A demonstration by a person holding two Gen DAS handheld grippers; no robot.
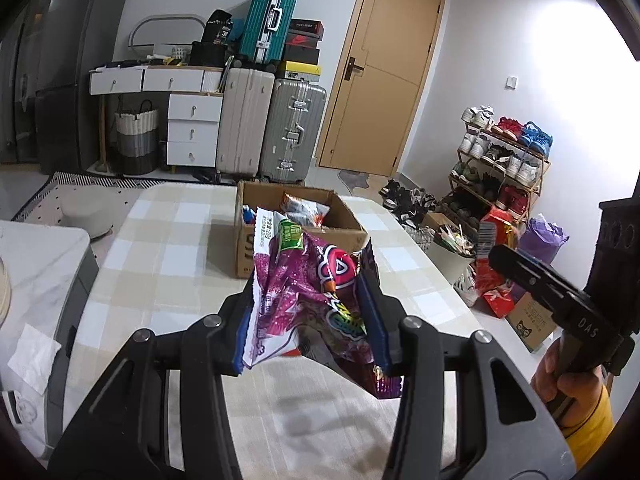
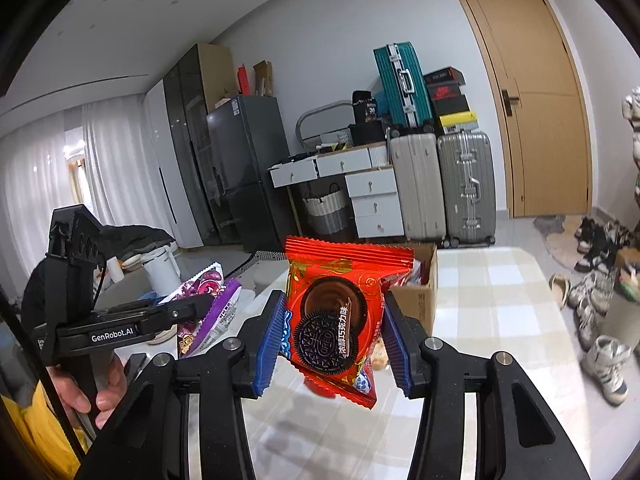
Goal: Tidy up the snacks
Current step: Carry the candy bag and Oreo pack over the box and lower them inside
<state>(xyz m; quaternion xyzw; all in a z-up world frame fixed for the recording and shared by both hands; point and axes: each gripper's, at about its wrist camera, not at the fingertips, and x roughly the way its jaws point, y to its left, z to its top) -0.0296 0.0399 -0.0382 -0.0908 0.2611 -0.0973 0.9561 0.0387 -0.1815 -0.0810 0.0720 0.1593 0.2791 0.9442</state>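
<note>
My left gripper [image 1: 310, 316] is shut on a crinkled purple snack bag [image 1: 308, 296] and holds it above the checked table [image 1: 160, 248]. Behind it stands an open cardboard box [image 1: 340, 210] with several snack packs inside. My right gripper [image 2: 332, 344] is shut on a red Oreo pack [image 2: 340, 316], also held above the table [image 2: 492, 304]. The box [image 2: 420, 300] shows just behind the red pack. The right gripper with its red pack [image 1: 494, 232] shows at the right of the left wrist view; the left gripper with the purple bag [image 2: 208, 304] shows at the left of the right wrist view.
Suitcases [image 1: 272, 128], white drawers [image 1: 192, 128] and a wooden door [image 1: 384, 72] stand at the far wall. A shoe rack [image 1: 500, 160] and shoes on the floor are right of the table. A grey-white counter [image 1: 36, 280] is left of it, with a kettle [image 2: 160, 268].
</note>
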